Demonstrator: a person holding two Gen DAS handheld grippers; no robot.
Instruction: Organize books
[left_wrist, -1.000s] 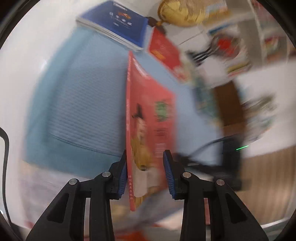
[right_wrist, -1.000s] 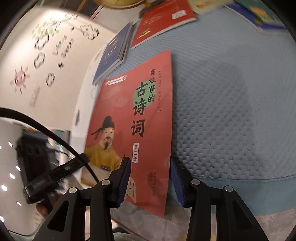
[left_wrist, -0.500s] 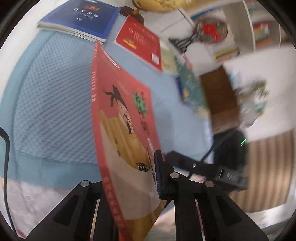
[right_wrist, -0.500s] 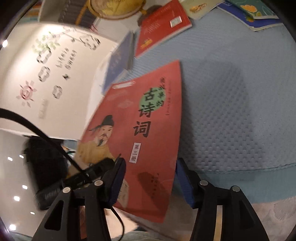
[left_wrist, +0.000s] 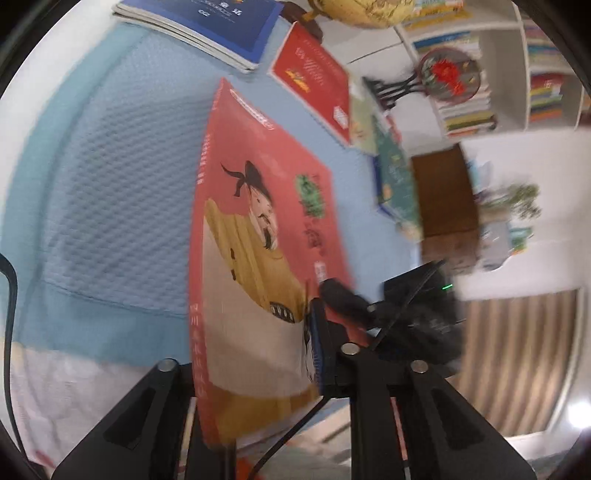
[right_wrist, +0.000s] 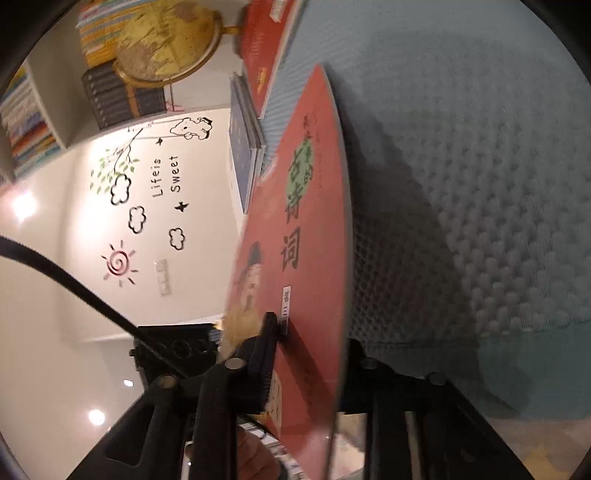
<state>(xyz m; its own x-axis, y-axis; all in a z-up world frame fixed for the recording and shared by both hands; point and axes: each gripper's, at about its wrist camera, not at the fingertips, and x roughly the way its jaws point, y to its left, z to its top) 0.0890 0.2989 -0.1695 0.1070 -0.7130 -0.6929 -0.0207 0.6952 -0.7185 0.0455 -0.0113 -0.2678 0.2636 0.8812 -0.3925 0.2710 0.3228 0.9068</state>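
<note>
A thin red poetry book (left_wrist: 258, 258) with a robed man on its cover is held up off the blue textured mat (left_wrist: 110, 192), tilted on edge. My left gripper (left_wrist: 258, 347) is shut on its lower edge. My right gripper (right_wrist: 310, 350) is shut on the same book (right_wrist: 314, 229) at its other lower corner. The right gripper's black body also shows past the book in the left wrist view (left_wrist: 406, 310). A blue book stack (left_wrist: 199, 26) and another red book (left_wrist: 314, 77) lie flat at the far edge of the mat.
A globe (right_wrist: 166, 40) stands behind the far books. White shelves (left_wrist: 517, 66) full of books and a round fan ornament (left_wrist: 450, 74) are at the back right. A green-covered book (left_wrist: 395, 184) lies at the mat's right side. A decorated white wall (right_wrist: 140, 206) is left.
The red book has been lifted off the mat and tipped up toward vertical. Both grippers have closed on its lower edge and risen with it.
</note>
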